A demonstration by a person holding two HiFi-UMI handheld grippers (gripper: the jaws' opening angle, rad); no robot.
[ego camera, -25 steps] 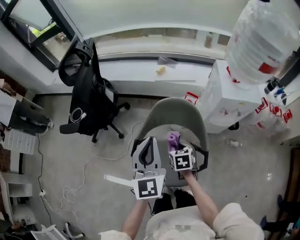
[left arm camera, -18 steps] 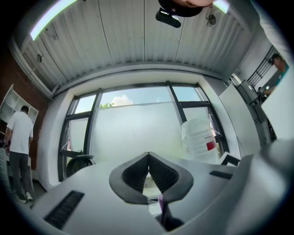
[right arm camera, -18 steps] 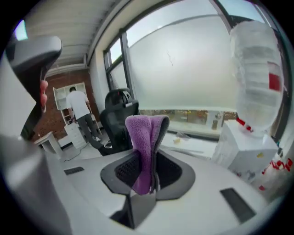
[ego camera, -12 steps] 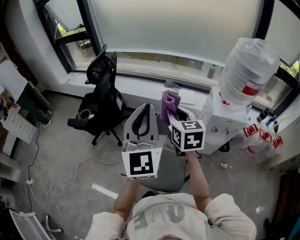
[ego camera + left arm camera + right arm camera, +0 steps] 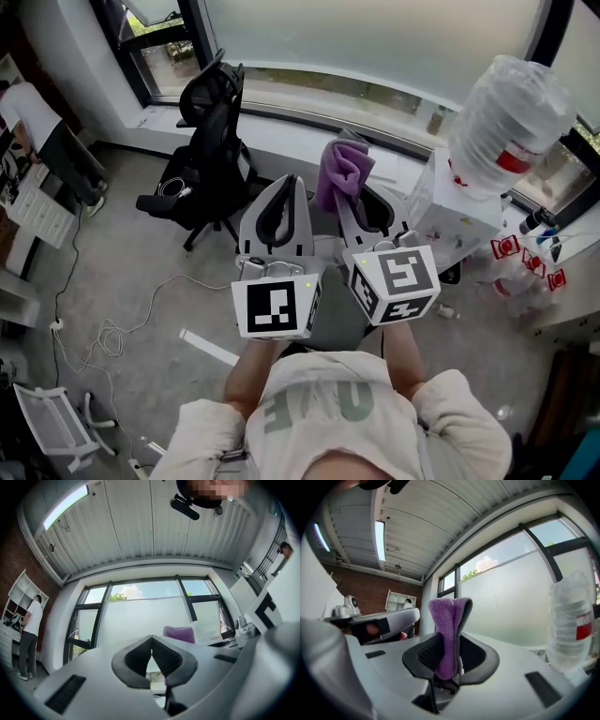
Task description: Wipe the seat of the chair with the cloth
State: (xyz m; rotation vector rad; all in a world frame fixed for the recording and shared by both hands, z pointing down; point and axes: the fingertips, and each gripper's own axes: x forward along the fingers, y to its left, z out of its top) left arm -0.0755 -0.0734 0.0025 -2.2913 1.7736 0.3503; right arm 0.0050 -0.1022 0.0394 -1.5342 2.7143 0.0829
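**Cloth pinched aloft, aimed away from the seat**

The cloth [image 5: 447,630], purple and folded, stood lengthwise out of the right gripper [image 5: 450,641], whose jaws were clamped on its lower end. The left gripper [image 5: 151,640], the farther of the two from the water jug [image 5: 502,108], was pressed together on nothing. The cloth sat just left of the jug. The chair seat [image 5: 333,326], a grey sliver between the marker cubes, lay below and left of the jug, so reaching it probably meant tipping the right gripper down. The jug's red label and the shirt print were unreadable.
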